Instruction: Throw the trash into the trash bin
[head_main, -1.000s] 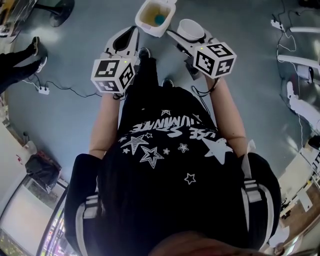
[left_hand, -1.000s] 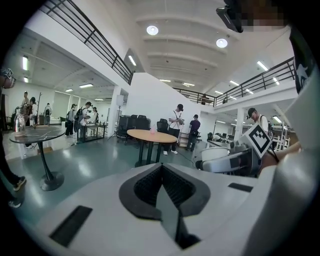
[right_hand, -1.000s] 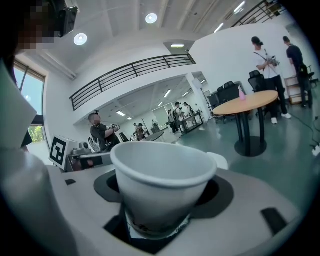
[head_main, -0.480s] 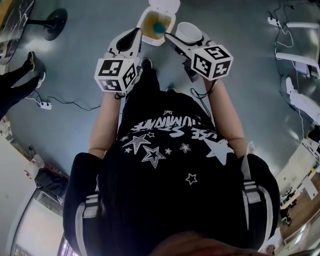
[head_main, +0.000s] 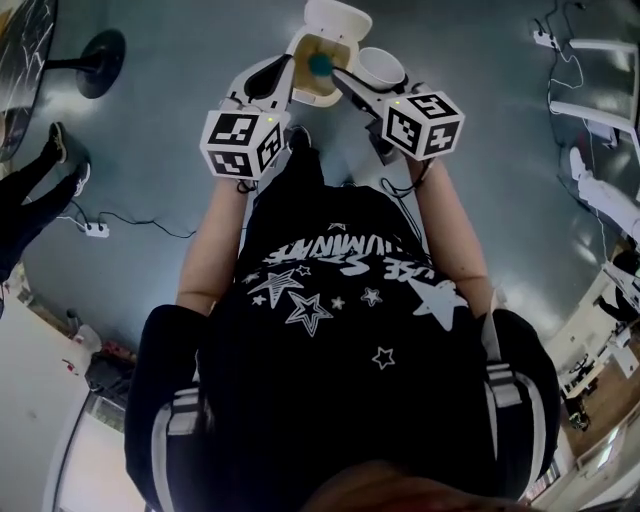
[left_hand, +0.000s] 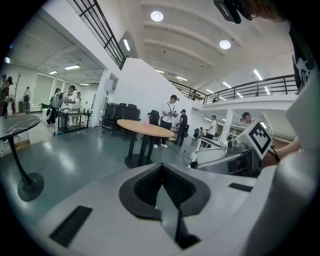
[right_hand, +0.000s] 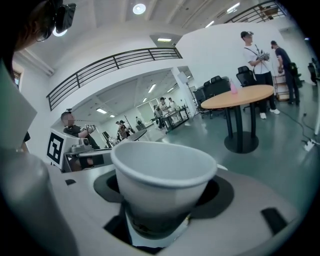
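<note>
A person in a black star-printed shirt is seen from above, with a two-jaw gripper held in each hand over a grey floor. A white trash bin is set on the floor at 12 o'clock from the person. Its lid is flipped open, and a small teal object is seen inside.

The left gripper is held at 11 o'clock, at the bin's near-left edge. Its jaws are pressed together, and nothing is caught between them.

The right gripper is held at 1 o'clock. Its jaws are clamped around the lower part of a white paper cup, which is kept upright with its open mouth facing up. The cup is carried just beside the bin, at the bin's 3 o'clock, and is outside it.

A round wooden table and several standing people are seen farther back in the hall.
</note>
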